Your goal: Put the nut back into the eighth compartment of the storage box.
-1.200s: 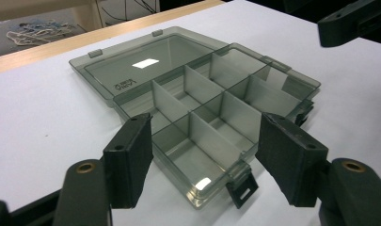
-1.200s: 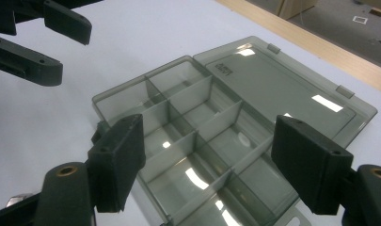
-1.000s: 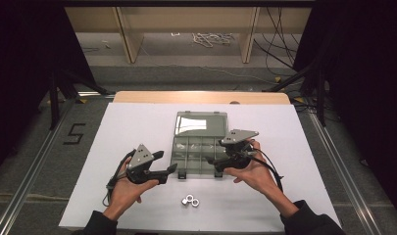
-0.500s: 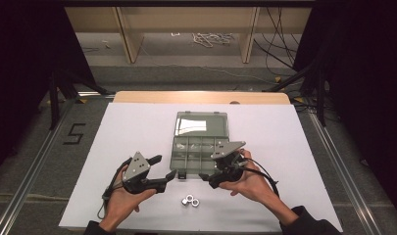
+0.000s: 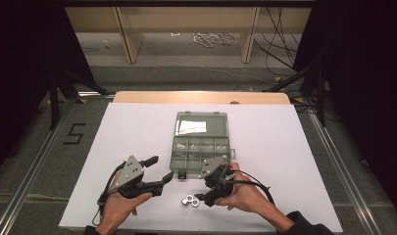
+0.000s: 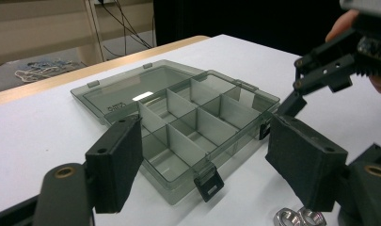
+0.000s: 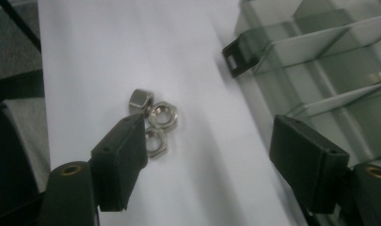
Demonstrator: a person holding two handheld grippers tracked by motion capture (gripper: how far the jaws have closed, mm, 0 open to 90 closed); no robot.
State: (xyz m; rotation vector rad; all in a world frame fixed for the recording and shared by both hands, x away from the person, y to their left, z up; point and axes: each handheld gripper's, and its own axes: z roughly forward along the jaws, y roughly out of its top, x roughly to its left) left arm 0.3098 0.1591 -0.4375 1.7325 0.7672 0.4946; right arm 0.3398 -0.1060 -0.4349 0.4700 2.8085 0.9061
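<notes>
Now the right tool, jaws apart and empty, closes on the hex nuts just ahead by its left jaw; left tool waits open beside the compartment box.

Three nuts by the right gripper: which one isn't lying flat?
The farthest nut, above the right gripper's jaw; it is tipped up showing side faces, while the other two show open holes.

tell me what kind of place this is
Probably a lab recording bench: a white-covered table on metal floor rails, loose cables behind, and a clear compartment box with hex nuts set out.
</notes>
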